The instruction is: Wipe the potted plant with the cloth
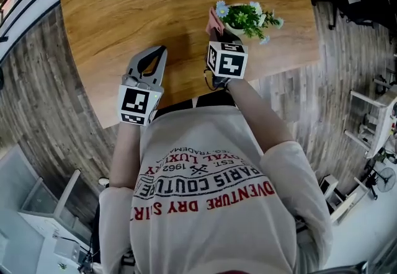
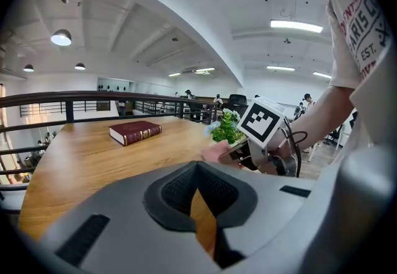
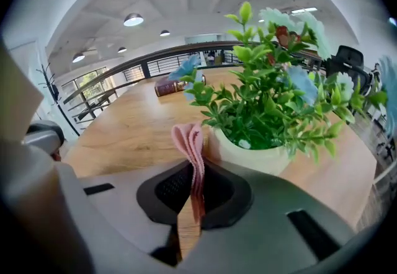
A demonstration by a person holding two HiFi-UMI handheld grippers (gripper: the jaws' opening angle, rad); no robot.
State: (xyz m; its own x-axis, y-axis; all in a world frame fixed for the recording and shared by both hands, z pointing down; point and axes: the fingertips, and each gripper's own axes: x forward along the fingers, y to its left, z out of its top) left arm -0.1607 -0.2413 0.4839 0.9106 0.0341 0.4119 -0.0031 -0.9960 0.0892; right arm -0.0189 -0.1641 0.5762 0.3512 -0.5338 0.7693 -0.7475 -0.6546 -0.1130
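right gripper (image 3: 191, 170) pinching cloth (image 3: 188, 139); potted plant (image 3: 268, 105) just ahead, slightly right. left gripper (image 2: 197, 170) pressed together, empty, not bracing. risk: hard wipe tips unbraced plant on desk (image 3: 130, 127), or thin pinch drops cloth.

Open wooden table (image 1: 124, 6) left of the potted plant (image 1: 245, 18), red book (image 2: 134, 131) well apart
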